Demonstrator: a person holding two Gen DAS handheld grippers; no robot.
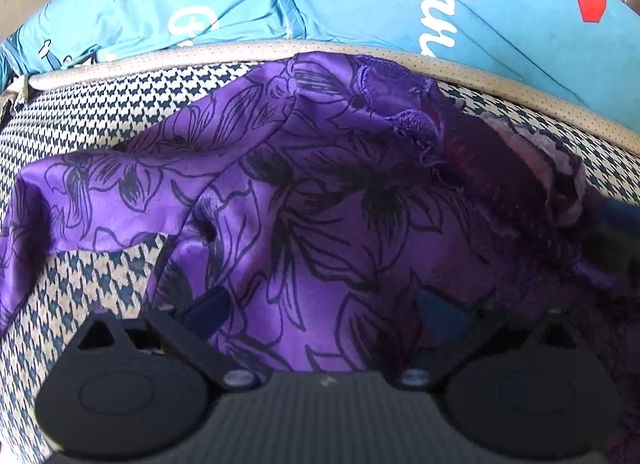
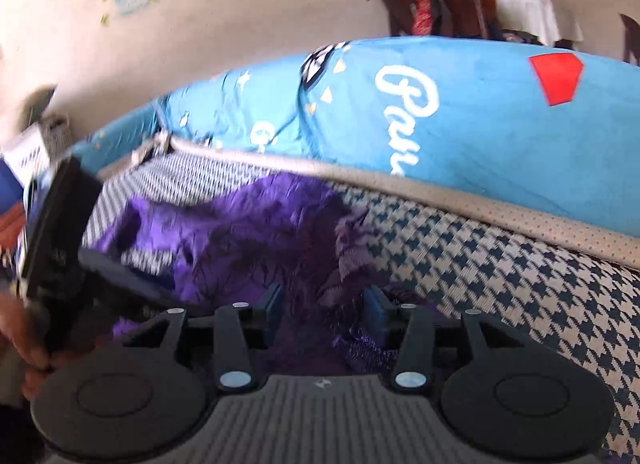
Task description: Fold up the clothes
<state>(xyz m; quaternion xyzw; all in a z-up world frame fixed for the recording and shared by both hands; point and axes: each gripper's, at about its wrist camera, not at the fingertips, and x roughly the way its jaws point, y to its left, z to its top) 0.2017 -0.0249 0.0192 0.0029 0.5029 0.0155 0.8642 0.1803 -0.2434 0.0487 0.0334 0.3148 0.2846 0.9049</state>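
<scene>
A purple satin garment (image 1: 320, 192) with a black flower print and a lace edge lies rumpled on a houndstooth cushion (image 1: 92, 112). My left gripper (image 1: 324, 310) is low over it and open wide, with cloth spread between its blue pads (image 1: 210, 308). The right gripper (image 2: 324, 304) is at the garment's (image 2: 224, 240) lace end, its blue pads (image 2: 274, 302) partly drawn in but still apart, with bunched cloth rising between them. The left tool's black body (image 2: 56, 224) shows blurred at the left of the right wrist view, held by a hand (image 2: 24, 348).
A beige piped edge (image 1: 500, 72) borders the cushion (image 2: 500, 264). Behind it lies blue fabric (image 2: 480, 112) with white script and a red patch. A wall (image 2: 240, 4) stands beyond. Far back right are a chair with red cloth (image 2: 420, 0) and a white-covered table (image 2: 528, 16).
</scene>
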